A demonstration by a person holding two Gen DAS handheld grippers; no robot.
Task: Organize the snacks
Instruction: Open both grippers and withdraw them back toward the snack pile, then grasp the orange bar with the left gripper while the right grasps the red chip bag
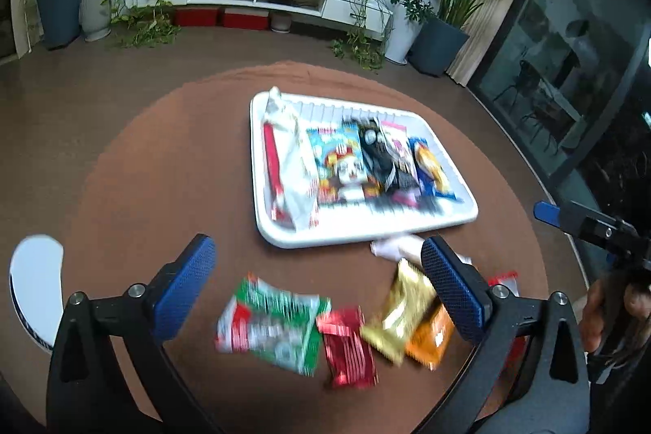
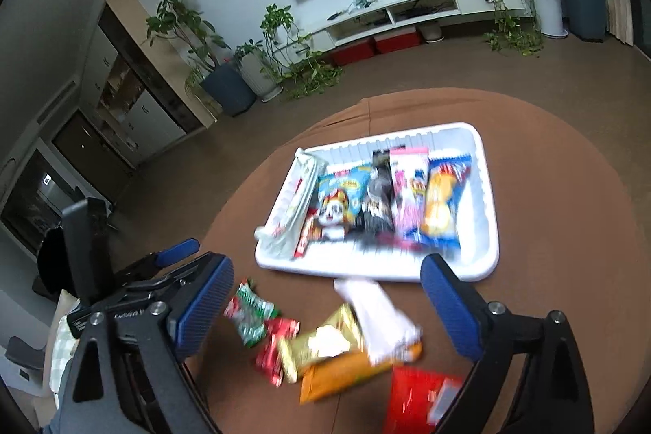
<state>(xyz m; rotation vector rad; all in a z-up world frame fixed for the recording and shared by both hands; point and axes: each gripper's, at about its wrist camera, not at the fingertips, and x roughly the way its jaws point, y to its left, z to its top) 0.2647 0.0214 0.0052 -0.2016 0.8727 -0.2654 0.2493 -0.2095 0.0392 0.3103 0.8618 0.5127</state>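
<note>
Both claws, left (image 1: 319,273) & right (image 2: 327,293), gape empty above loose packets (image 1: 346,336); next: grab one, drop into tray (image 1: 366,234) ahead.

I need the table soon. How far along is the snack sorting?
Partly done: several packets stand in a row in the white tray. Nothing is in hand; the left tool and right tool are open. Left: the green packet, red packet, gold packet and others.

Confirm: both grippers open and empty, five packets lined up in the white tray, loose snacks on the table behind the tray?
Not behind. The loose snacks lie in front of the tray, on its near side, as the left wrist view shows. The rest holds.
</note>
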